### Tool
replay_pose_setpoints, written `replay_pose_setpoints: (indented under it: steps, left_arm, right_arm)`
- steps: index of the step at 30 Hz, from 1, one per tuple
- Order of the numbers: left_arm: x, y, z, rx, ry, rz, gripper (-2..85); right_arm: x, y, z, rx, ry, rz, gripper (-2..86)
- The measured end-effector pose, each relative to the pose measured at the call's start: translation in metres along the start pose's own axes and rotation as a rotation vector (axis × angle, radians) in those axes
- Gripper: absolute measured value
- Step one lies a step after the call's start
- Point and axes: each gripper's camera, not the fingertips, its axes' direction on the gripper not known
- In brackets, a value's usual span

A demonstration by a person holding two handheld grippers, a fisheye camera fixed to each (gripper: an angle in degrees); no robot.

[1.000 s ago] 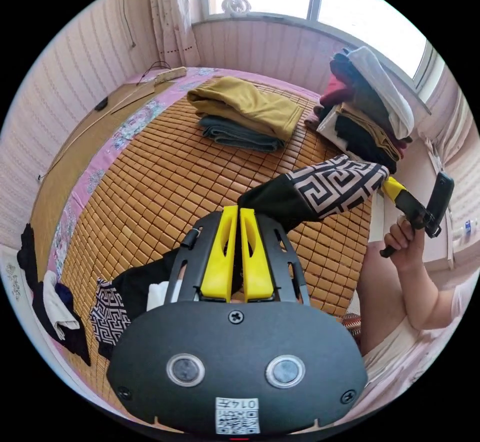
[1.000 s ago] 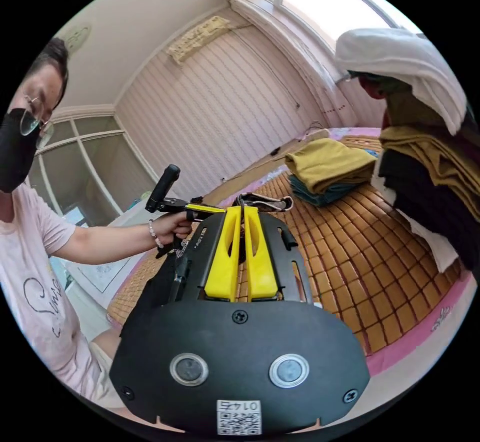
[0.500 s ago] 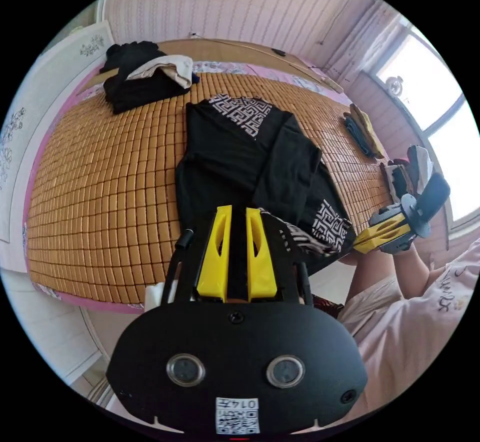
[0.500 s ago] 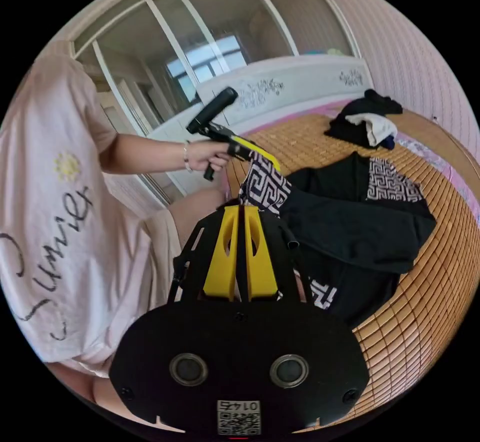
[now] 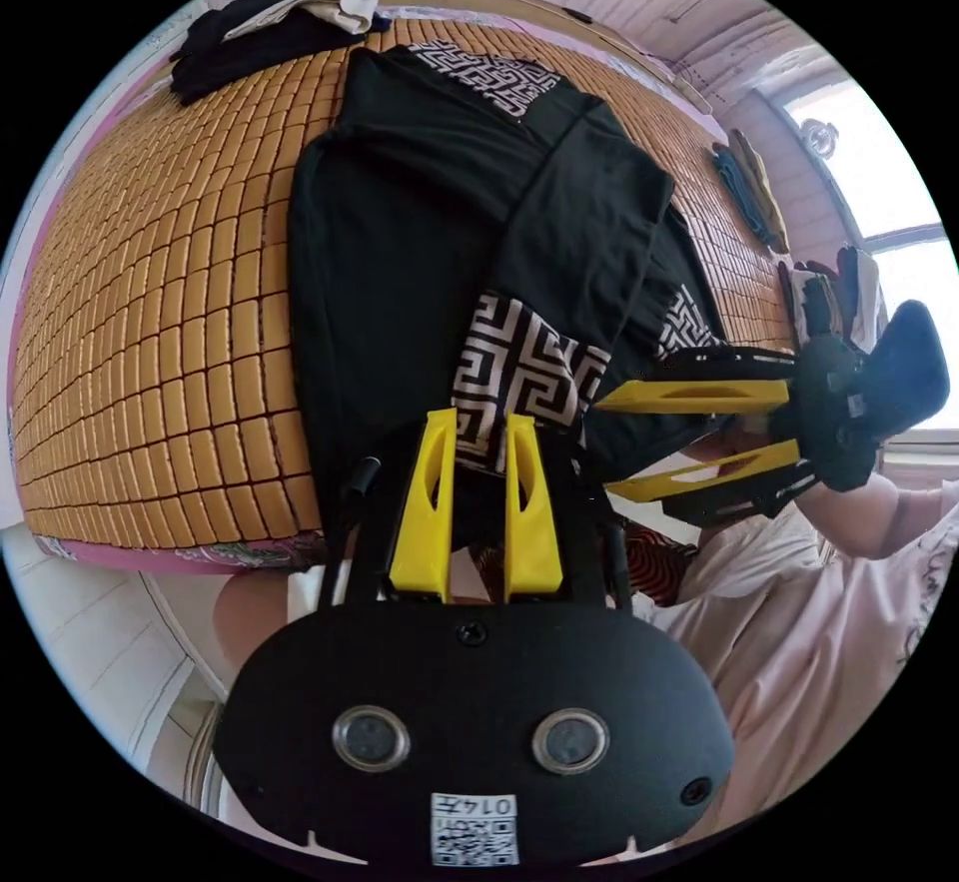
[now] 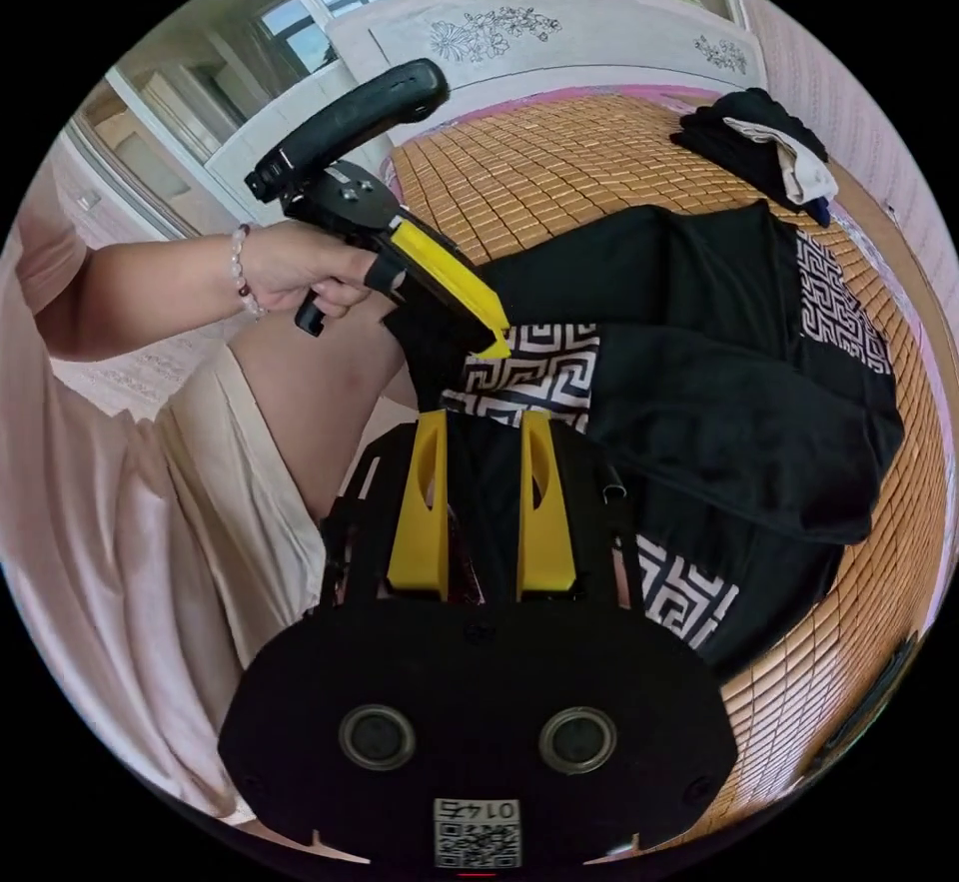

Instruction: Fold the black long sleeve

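In the left gripper view, the left gripper (image 5: 478,423) has its two yellow jaws set apart, a clear gap between them, with black cloth and the edge of a patterned cuff showing in that gap; whether the jaws touch the cloth I cannot tell. At three o'clock in the same view the right gripper (image 5: 607,443), held in a hand (image 5: 849,502), also has its yellow jaws spread wide, nothing pinched between them. In the right gripper view the right gripper (image 6: 481,423) shows the same parted jaws over black fabric, and the left gripper (image 6: 494,345) comes in from ten o'clock, its yellow tip down at the black-and-white patterned cuff (image 6: 534,373).

Half a second ago both pairs of jaws stood nearly closed, each on a part of the sleeve, the cuff lifted clear of the mat; now both are open and the cuff lies flat on the garment.

The black long sleeve top with black-and-white key-pattern panels (image 5: 440,203) is spread on the woven bamboo mat (image 5: 150,273) covering the bed, its lower edge close to the person. One sleeve is folded across the body, its cuff just ahead of the left gripper at twelve o'clock. A patterned panel lies at the far end of the garment (image 6: 829,303), and another patterned cuff peeks out at four o'clock from the right gripper. A small heap of dark and white clothes (image 5: 260,18) sits near the far corner of the mat, apart from the top.
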Motion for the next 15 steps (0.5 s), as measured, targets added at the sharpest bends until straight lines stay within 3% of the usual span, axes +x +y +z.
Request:
replay_pose_setpoints:
  steps: [2, 6, 11, 15]
  left_arm:
    - [-0.002, 0.001, -0.007, -0.002, -0.021, 0.025, 2.8]
    - [-0.01, 0.01, -0.049, 0.061, 0.0, 0.044, -0.6]
    - [-0.028, 0.025, -0.09, 0.115, 0.006, 0.031, -0.7]
    - [-0.052, 0.028, -0.074, 0.049, 0.019, -0.022, 1.1]
  right_arm:
    - [0.005, -0.014, 0.017, -0.065, 0.049, 0.032, 7.8]
    - [0.007, -0.03, -0.009, 0.03, 0.045, 0.047, 1.8]
    - [0.003, -0.041, -0.027, 0.069, 0.043, -0.007, 0.4]
    - [0.017, -0.045, -0.011, 0.025, 0.033, 0.027, 0.3]
